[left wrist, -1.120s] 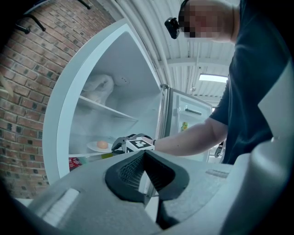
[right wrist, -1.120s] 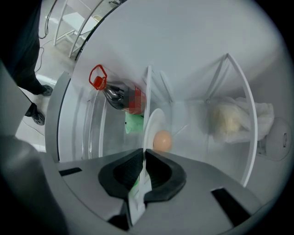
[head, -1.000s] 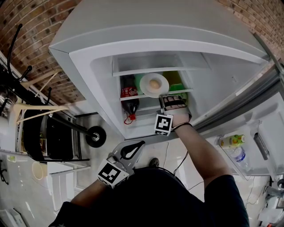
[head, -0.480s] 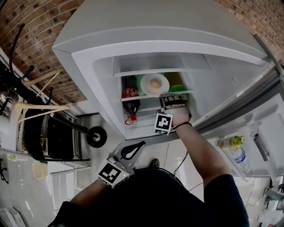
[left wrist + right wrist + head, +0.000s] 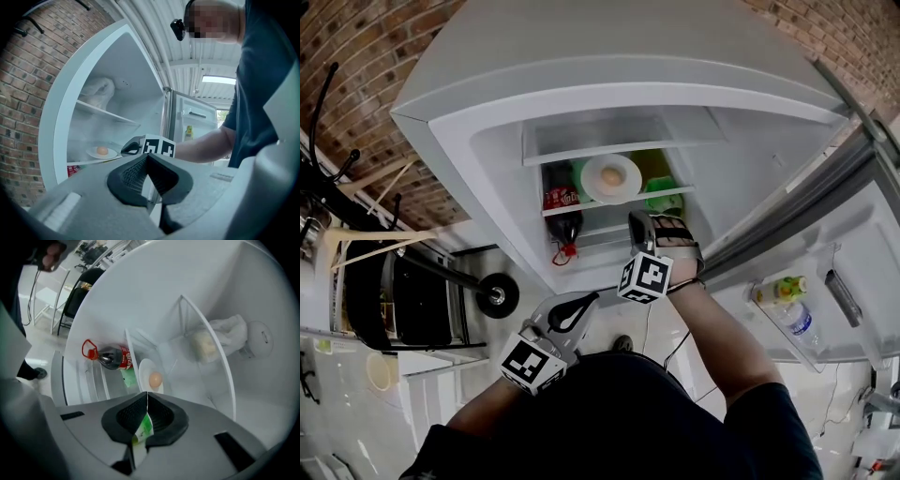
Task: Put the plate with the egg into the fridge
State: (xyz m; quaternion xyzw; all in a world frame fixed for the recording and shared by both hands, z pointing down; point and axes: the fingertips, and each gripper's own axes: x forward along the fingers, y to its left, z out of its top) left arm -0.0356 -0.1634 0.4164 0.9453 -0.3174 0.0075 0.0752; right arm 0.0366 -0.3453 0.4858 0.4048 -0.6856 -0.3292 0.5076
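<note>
Inside fridge (image 5: pixel 750 159), plate (image 5: pixel 591 184) with egg (image 5: pixel 611 175)

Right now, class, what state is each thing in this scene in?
Fridge door: open.
Plate: resting inside the fridge, egg on it.
Cola bottle: capped.
Left gripper: shut, empty.
Right gripper: jaws just closed, nothing between them, clear of the plate.

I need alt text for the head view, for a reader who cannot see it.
A plate with an egg rests on a shelf in the open fridge. Below it in frame is the right gripper, its fingers just closed, empty.
</note>
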